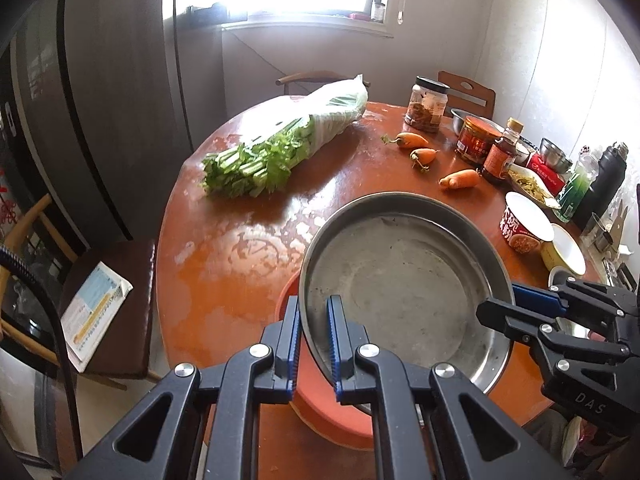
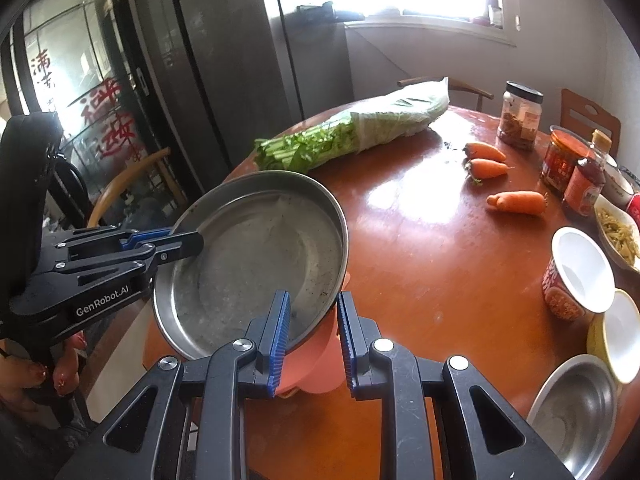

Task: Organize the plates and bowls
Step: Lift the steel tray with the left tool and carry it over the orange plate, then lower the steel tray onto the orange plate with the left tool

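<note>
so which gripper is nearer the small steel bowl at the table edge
Right. The right gripper, straddling the steel pan rim, sits beside the small steel bowl; the left gripper is across the pan.

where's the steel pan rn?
The steel pan sits tilted over the orange bowl at the table's near edge, its rim between the fingers of both the left hand-held gripper and right hand-held gripper.

A dull grey steel plate [image 1: 404,280] sits over a salmon-orange bowl [image 1: 320,396] on a glossy red-brown counter [image 1: 240,264]. Orange carrots [image 1: 460,179] lie near green celery [image 1: 256,160] — each hand-held gripper [image 1: 314,344] is black with blue ridged pads.
</note>
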